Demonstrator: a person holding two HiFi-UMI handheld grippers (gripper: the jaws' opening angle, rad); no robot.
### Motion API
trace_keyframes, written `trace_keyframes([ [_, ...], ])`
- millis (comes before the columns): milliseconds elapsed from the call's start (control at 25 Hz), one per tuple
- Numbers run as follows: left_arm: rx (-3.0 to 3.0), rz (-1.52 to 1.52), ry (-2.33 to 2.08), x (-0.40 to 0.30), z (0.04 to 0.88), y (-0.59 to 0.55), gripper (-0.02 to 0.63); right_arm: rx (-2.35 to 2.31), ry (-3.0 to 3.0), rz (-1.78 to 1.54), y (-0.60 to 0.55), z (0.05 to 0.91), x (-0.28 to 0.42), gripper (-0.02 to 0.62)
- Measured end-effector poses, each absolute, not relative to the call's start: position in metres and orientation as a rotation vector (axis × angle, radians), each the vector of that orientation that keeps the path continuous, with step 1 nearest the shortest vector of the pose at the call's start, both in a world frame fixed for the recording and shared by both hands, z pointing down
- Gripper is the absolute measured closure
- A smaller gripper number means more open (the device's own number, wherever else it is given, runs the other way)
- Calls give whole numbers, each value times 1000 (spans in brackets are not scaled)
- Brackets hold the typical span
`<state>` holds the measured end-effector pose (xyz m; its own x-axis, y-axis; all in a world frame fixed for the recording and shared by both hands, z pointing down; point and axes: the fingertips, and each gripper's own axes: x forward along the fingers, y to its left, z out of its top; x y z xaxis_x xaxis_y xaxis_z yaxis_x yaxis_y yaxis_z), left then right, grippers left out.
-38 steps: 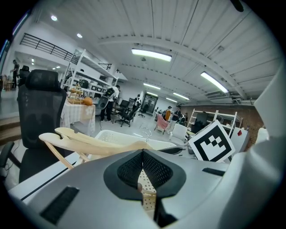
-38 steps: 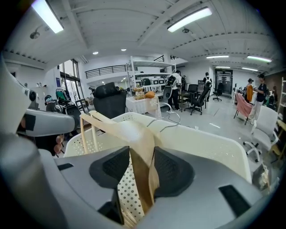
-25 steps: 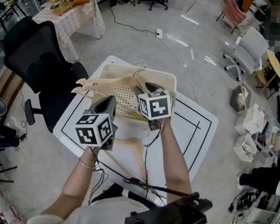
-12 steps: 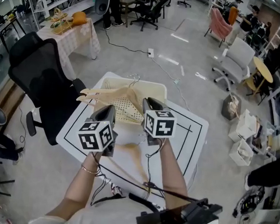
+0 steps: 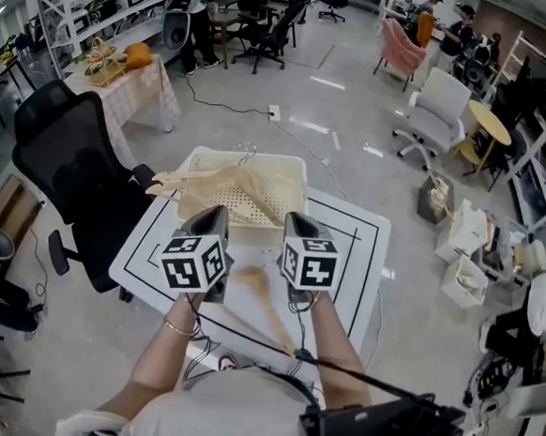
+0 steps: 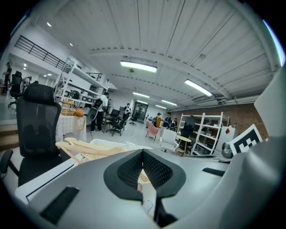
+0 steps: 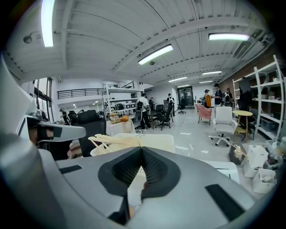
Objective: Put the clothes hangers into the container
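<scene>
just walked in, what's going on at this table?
A person with a gripper in each hand is putting wooden hangers into a basket on a white table. Several lie in the basket, ends sticking out over its left rim. One hanger lies on the table, in front of the person. The left gripper is shut and empty; the right gripper has just been closing, with nothing between its jaws. Neither holds a hanger.

Your left hand-held gripper (image 5: 214, 219) and right hand-held gripper (image 5: 296, 225) have smooth grey shells and black ribbed pads (image 6: 130, 169). Each carries a white cube (image 5: 194, 263) printed with black square markers. Thin black cables (image 5: 288, 322) trail down from them. You wear a pale top (image 5: 229, 411) and a thin bracelet (image 5: 174, 326) on your left wrist.
</scene>
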<state>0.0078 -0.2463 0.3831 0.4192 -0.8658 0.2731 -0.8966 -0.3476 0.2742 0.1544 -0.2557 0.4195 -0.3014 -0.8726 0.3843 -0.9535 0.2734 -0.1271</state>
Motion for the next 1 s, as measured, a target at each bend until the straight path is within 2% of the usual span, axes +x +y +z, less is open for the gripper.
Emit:
trace_keyframes([
  [360, 2337, 168, -1487, 26, 397, -213, 597, 1732, -2269, 558, -206, 438, 153, 578],
  [1000, 2319, 191, -1469, 35, 409, -206, 597, 1728, -2268, 629, -196, 449, 160, 578],
])
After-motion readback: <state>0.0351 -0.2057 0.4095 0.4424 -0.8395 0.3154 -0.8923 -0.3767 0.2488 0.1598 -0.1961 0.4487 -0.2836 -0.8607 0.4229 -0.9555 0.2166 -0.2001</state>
